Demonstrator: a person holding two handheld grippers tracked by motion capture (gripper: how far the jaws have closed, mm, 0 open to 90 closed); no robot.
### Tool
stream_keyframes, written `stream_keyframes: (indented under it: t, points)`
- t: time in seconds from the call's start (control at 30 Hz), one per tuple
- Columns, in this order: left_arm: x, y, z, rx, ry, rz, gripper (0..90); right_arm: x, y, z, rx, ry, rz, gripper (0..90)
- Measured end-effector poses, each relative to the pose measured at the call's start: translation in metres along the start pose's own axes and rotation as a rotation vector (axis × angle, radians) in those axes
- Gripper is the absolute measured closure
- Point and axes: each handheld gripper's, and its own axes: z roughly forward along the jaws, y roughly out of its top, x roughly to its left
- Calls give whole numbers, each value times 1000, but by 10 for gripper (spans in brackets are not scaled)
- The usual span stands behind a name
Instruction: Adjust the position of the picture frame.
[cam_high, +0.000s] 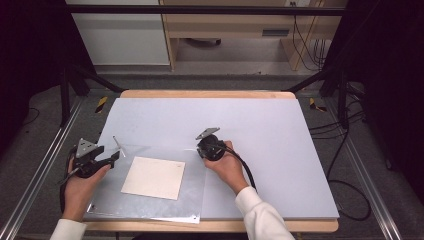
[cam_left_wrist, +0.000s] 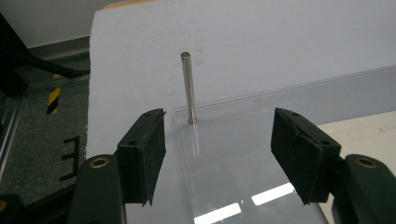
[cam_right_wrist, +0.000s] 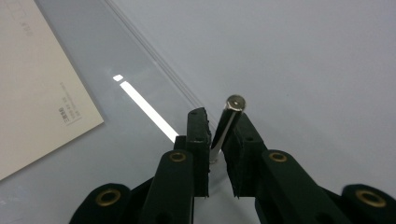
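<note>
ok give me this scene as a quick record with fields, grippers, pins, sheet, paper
left gripper: open, jaws either side of the left pin, not touching it
left pin: upright at a corner of the clear sheet
right gripper: closed on the right pin
right pin: metal, between the pads, at the sheet's edge
clear sheet: flat on the table
paper: lying at the sheet, apart from both pins

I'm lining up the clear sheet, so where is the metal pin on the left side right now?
The left metal pin stands upright at the far left corner of the clear sheet, just ahead of the open left claw, to the left of the white paper.
</note>
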Motion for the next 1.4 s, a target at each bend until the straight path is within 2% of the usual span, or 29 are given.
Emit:
stream_keyframes:
  t: [0.13,0.2,0.27,0.33,0.37,0.47,0.53,0.63,0.67,0.77,0.9,0.97,1.17,1.23,1.3,1.4]
  points:
    - [-3,1,3,4,13,22,351,-1,-3,0,2,11,-2,804]
    - [-3,1,4,-3,29,36,351,-2,-3,2,10,13,-6,838]
    - [-3,3,7,5,28,36,379,-2,-4,2,9,12,-14,846]
    - [2,5,10,13,32,35,407,-3,-4,1,12,21,3,850]
    - [5,5,12,9,28,22,422,-3,-4,1,11,21,5,851]
    - [10,7,18,22,16,19,470,-3,-4,2,10,20,9,851]
    - [12,8,26,40,-11,8,512,-4,-3,2,18,27,15,851]
    - [13,11,38,81,-16,39,554,-4,-2,2,23,28,13,852]
    - [14,12,41,82,-21,35,554,-4,-2,2,23,28,13,852]
    - [19,14,48,78,-23,33,649,-4,-2,2,20,26,17,852]
    - [21,16,52,76,-27,50,710,-4,-2,2,24,25,20,852]
    - [23,16,54,76,-28,40,755,-4,-1,2,30,23,20,852]
    - [23,15,58,88,-43,42,784,-4,-1,2,34,23,24,852]
    - [21,15,59,94,-29,54,785,-4,-1,2,33,26,31,851]
    - [22,15,59,87,-31,34,806,-4,-1,2,34,26,29,851]
    - [23,13,61,100,-29,43,818,-4,-1,2,33,26,33,851]
